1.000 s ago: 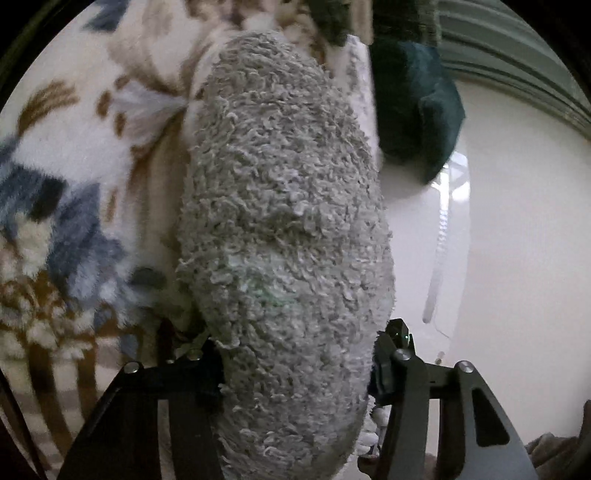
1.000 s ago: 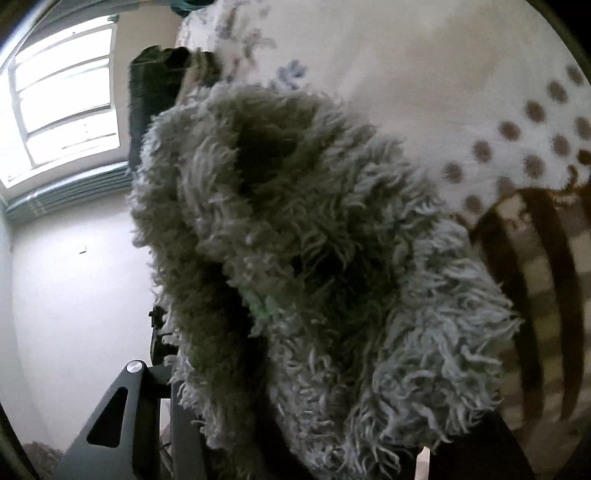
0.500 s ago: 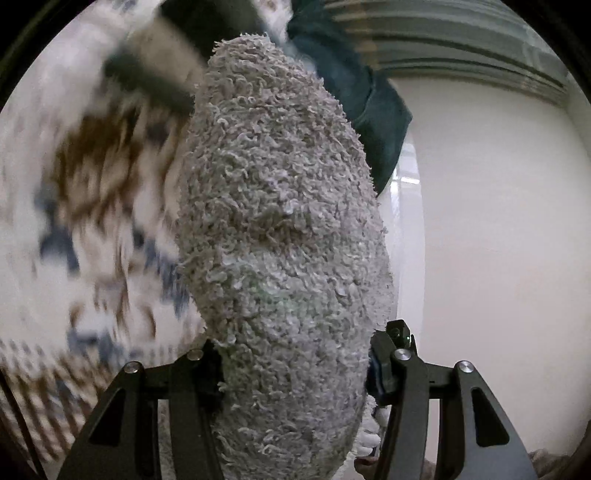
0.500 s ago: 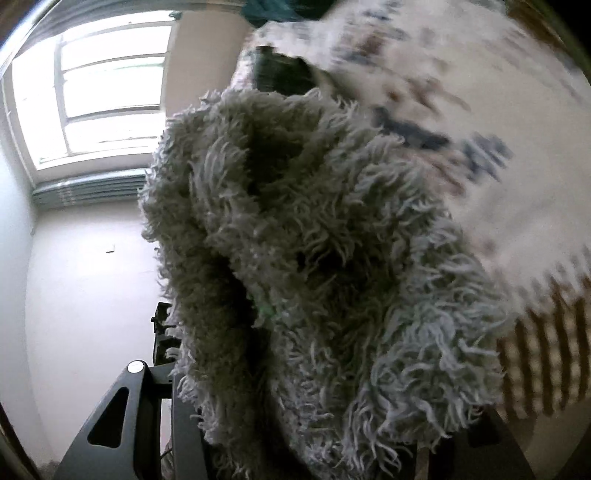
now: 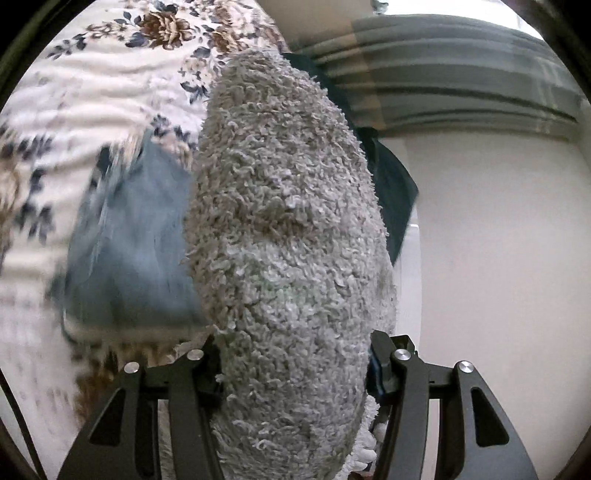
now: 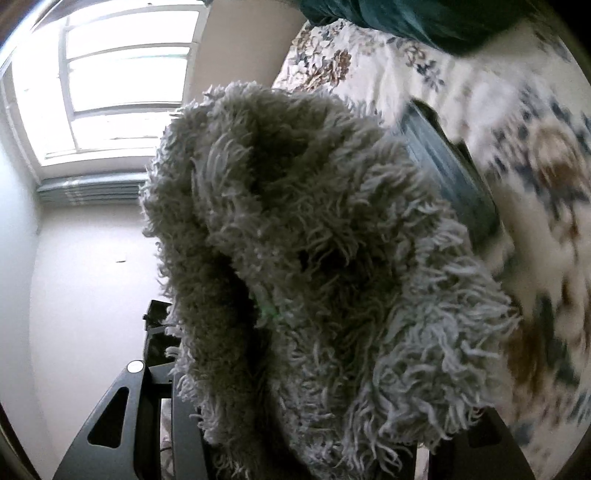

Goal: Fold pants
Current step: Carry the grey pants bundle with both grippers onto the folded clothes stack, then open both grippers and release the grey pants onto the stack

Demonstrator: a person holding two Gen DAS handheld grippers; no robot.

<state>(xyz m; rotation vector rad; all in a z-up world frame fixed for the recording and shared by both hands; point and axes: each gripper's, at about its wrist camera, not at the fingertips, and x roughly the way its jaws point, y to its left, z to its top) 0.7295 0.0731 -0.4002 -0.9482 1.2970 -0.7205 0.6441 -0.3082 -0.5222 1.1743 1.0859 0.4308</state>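
Thick grey fluffy pants (image 5: 288, 258) fill the middle of the left wrist view as a tall rounded bundle. My left gripper (image 5: 295, 373) is shut on that bundle, its black fingers pressing both sides. In the right wrist view the same shaggy grey pants (image 6: 314, 280) bulge up out of my right gripper (image 6: 310, 424), which is shut on them. Its right finger is hidden under the pile. Both grippers hold the pants in the air above a floral bedspread (image 5: 92, 85).
A folded blue-grey garment (image 5: 129, 251) lies on the floral bedspread (image 6: 535, 184) below. Dark teal fabric (image 6: 406, 18) sits at the bed's far end. A pale wall (image 5: 498, 258), a radiator (image 5: 461, 74) and a bright window (image 6: 110, 81) stand beyond.
Both grippers have lifted and carried the grey pants along the bed. The brown striped and dotted part slid out of sight. A folded blue-grey garment and floral print came into view.
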